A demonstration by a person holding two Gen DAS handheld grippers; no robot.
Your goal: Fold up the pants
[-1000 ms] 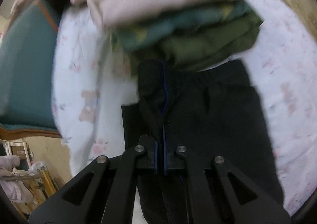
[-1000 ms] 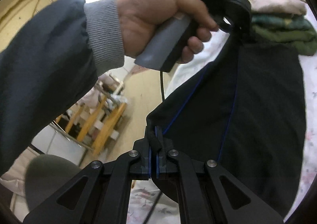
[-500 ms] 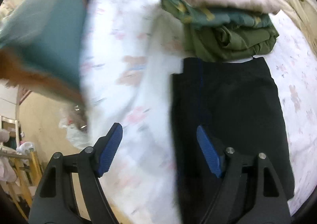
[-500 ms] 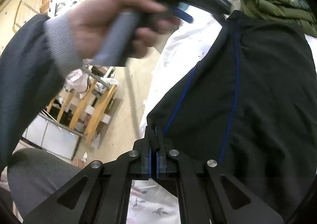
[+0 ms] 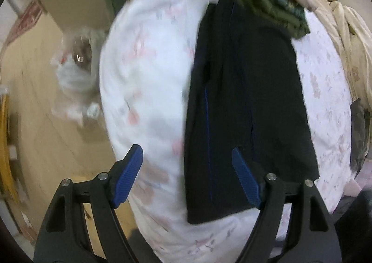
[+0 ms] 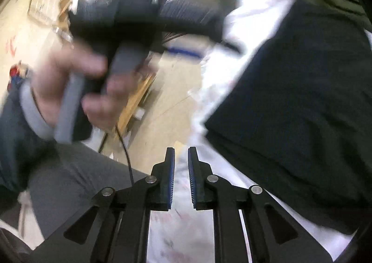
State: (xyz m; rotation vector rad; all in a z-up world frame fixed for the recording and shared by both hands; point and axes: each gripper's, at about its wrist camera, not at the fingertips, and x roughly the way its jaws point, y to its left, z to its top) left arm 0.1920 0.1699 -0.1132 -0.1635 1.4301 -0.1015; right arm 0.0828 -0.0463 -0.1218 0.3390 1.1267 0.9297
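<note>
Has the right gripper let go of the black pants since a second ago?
Yes. The right gripper was clamped on the black pants; now it stands slightly open, empty, drawn back off their edge over the floral sheet.

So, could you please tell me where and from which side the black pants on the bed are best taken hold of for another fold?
Probably the near short end of the black pants, at its two corners, coming from the bed's edge. They lie flat as a long rectangle on the floral sheet, far end tucked against the stacked clothes. The left hand-held gripper is open and the right hand-held gripper slightly open, neither holding cloth.
</note>
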